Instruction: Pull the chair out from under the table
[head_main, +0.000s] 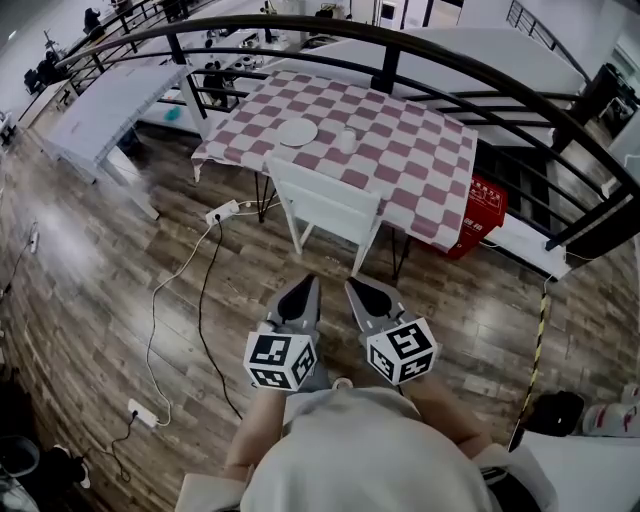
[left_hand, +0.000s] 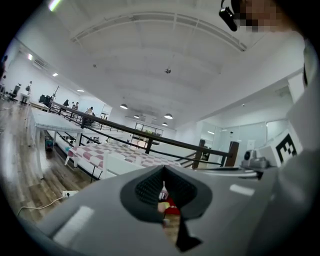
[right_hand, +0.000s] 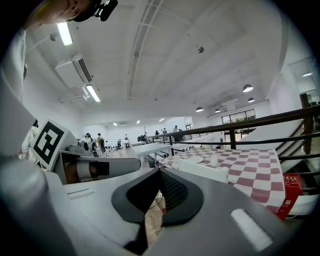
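Note:
A white chair (head_main: 322, 205) stands tucked against the near side of a table with a red-and-white checked cloth (head_main: 405, 155). Its backrest faces me. My left gripper (head_main: 306, 281) and right gripper (head_main: 351, 284) are side by side over the wooden floor, short of the chair and pointing at it. Both are shut with nothing between their jaws. In the left gripper view the left gripper (left_hand: 163, 193) has the chair (left_hand: 117, 163) ahead to its left. In the right gripper view the right gripper (right_hand: 155, 192) has the chair (right_hand: 209, 170) ahead to its right.
A white plate (head_main: 297, 132) and a cup (head_main: 346, 140) sit on the cloth. A black railing (head_main: 400, 48) curves behind the table. A red box (head_main: 484, 211) stands under the table's right end. A power strip (head_main: 222, 212) and cables lie on the floor at left.

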